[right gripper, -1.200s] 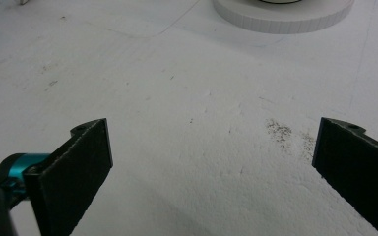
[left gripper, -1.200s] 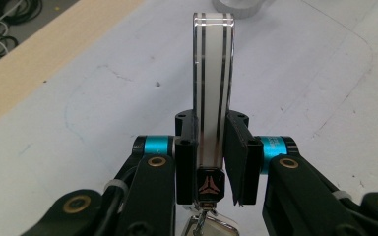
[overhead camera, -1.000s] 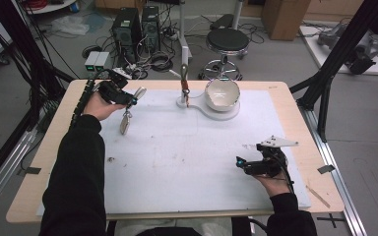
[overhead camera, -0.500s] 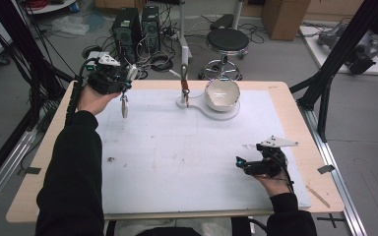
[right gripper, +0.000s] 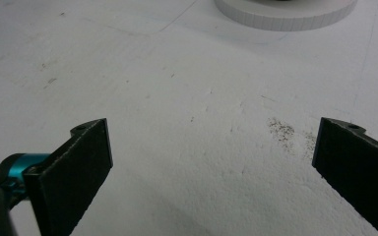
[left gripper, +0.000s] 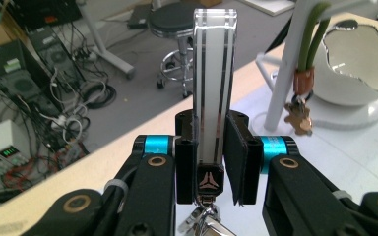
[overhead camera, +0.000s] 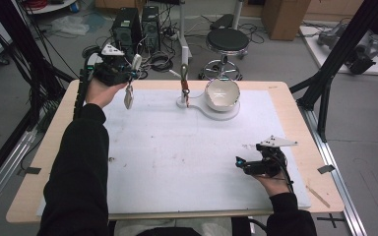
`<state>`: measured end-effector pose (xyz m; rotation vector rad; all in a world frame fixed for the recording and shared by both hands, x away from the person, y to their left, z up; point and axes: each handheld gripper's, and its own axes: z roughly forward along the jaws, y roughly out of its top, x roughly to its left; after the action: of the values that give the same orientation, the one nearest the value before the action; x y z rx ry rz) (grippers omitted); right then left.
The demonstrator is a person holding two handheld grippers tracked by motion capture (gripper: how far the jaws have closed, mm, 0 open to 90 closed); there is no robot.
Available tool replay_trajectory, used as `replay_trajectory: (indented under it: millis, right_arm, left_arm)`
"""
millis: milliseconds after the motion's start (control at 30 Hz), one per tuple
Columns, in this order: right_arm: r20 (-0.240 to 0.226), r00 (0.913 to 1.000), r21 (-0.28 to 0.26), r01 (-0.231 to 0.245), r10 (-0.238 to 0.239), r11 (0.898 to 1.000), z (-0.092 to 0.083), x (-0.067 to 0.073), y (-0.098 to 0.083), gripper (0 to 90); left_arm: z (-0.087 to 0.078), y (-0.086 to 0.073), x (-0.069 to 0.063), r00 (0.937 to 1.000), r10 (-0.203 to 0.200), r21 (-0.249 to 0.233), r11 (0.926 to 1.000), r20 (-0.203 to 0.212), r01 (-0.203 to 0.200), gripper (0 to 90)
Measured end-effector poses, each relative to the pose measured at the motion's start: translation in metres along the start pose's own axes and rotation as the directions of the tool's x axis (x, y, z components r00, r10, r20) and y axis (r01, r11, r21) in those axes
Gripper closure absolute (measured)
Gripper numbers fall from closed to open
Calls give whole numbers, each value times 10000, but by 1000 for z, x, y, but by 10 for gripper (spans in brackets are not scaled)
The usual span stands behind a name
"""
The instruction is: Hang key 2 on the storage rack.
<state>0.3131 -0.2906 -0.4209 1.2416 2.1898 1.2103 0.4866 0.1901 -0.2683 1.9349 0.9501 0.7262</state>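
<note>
The bench (overhead camera: 295, 118) is carrying a white mat with a bowl (overhead camera: 222, 93) on a round base and a thin stand (overhead camera: 184, 83) beside it, with a brown charm hanging from it. At the far left corner, the left hand-held gripper (overhead camera: 128, 81) is hovering above the bench, pinching a clear tag (left gripper: 214, 83) upright, with keys (overhead camera: 128, 98) dangling beneath. Near the front right, the right hand-held gripper (overhead camera: 239, 163) is resting on the mat, jaws spread wide over bare surface.

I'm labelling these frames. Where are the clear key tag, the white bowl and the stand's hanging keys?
Key tag (left gripper: 215, 73), left gripper view, middle of its clear bar.
Bowl (overhead camera: 222, 92), high view, inner wall.
Hanging keys (left gripper: 299, 117), left gripper view, the copper-coloured charm.
</note>
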Motion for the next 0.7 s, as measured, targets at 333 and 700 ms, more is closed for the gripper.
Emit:
replay_trajectory:
  millis: [333,700]
  right_arm:
    - [51,9998,-112,-171,171,9998,-1,-1,-1,8]
    - [55,9998,-72,-199,199,9998,-2,-2,-3,8]
  left_arm:
    - [27,19,-13,9993,-17,-138,9999,-386,12,756]
    - [49,33,-22,9935,-1049,-600,9930,-442,1022,756]
